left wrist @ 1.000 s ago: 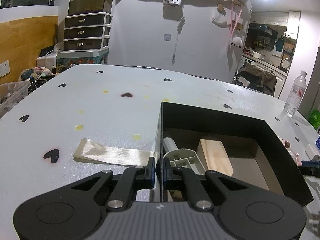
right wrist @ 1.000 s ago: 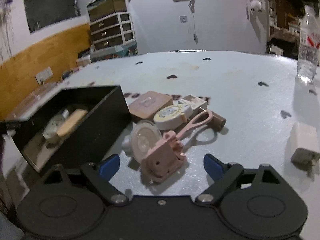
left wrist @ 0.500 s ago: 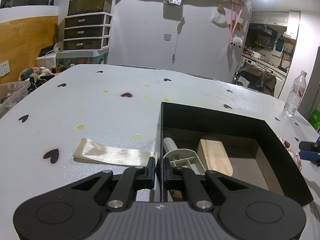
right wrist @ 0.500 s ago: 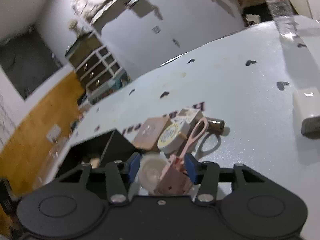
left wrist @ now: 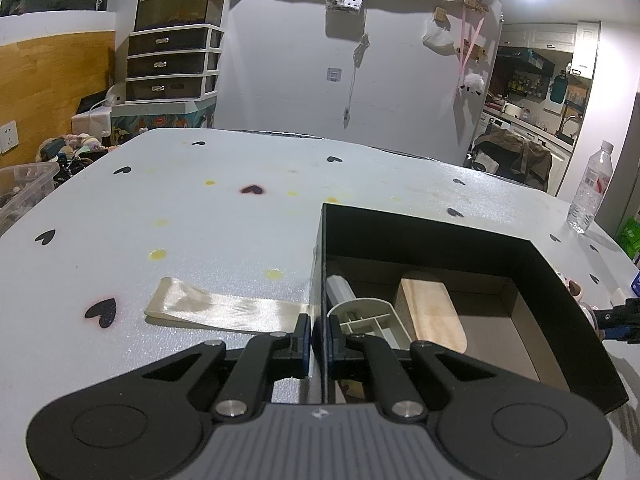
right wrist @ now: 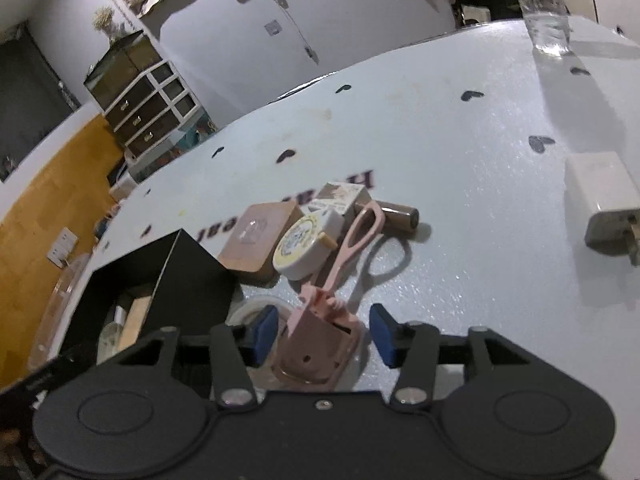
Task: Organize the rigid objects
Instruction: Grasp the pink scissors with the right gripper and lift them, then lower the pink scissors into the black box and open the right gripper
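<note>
Fingers of the left gripper [left wrist: 318,334] are pinched shut on the near wall of the black box [left wrist: 440,236], while the right gripper [right wrist: 323,334] is held open around a pink block [right wrist: 316,354] (loop handle attached) lying on the table [right wrist: 460,152], beside a round tin [right wrist: 300,246].

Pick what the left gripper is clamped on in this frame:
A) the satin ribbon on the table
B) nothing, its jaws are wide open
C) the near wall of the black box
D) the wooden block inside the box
C: in the left wrist view the left gripper has its jaws pinched on the near wall of the black box, one finger outside and one inside.
</note>
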Demonstrator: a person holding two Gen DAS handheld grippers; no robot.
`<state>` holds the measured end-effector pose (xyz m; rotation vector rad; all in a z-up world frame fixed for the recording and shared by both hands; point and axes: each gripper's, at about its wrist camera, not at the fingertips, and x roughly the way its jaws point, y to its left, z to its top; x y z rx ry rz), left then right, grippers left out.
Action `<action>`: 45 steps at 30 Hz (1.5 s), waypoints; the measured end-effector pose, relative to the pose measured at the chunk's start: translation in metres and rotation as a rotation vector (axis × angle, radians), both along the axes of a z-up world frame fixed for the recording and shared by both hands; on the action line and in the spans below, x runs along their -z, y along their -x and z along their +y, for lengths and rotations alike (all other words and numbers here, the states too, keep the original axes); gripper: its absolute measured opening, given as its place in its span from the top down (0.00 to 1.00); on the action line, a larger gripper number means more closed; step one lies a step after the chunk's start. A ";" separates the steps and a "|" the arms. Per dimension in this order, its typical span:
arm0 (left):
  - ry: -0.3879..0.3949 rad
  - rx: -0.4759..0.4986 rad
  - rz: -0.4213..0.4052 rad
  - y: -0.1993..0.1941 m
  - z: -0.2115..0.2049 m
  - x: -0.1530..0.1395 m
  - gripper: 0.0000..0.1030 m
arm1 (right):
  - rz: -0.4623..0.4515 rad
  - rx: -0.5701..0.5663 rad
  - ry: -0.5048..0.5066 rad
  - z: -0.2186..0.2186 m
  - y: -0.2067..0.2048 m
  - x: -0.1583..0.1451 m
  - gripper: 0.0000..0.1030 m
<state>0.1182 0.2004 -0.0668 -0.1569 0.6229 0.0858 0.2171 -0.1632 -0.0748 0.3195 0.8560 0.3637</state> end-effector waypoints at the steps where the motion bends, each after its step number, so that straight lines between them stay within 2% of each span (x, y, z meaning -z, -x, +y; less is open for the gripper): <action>1: -0.001 0.000 0.000 0.000 0.000 0.000 0.93 | -0.007 -0.007 0.019 0.003 0.000 0.000 0.46; 3: -0.001 0.000 -0.001 0.000 0.000 0.000 0.93 | -0.020 -0.019 0.049 0.007 -0.001 -0.001 0.47; 5: 0.000 0.000 -0.001 0.000 0.000 0.000 0.93 | -0.030 -0.027 0.079 0.010 -0.002 -0.001 0.57; 13: -0.002 0.001 0.000 0.000 0.000 0.000 0.93 | -0.083 0.002 0.170 0.008 0.005 -0.008 0.60; 16: -0.001 0.000 -0.002 0.000 0.000 0.001 0.93 | -0.086 0.047 0.184 -0.003 0.006 -0.011 0.80; 17: -0.001 0.000 -0.001 0.000 0.000 0.001 0.93 | -0.092 0.065 0.190 -0.008 0.008 -0.012 0.82; 27: -0.003 0.001 0.000 -0.001 0.000 0.001 0.93 | -0.124 0.167 0.229 -0.038 0.016 -0.022 0.84; 32: 0.001 -0.001 -0.002 -0.001 -0.001 0.001 0.93 | -0.197 0.186 0.221 -0.039 0.021 -0.043 0.84; 36: -0.001 -0.002 -0.004 -0.002 0.000 0.001 0.93 | -0.272 0.070 0.123 -0.023 0.026 -0.066 0.84; 40: -0.001 -0.001 -0.004 -0.002 0.000 0.001 0.93 | -0.294 -0.129 0.037 0.011 0.026 -0.077 0.84; 45: -0.004 0.000 -0.007 -0.002 0.000 -0.001 0.93 | -0.298 -0.365 0.037 0.063 0.023 -0.076 0.84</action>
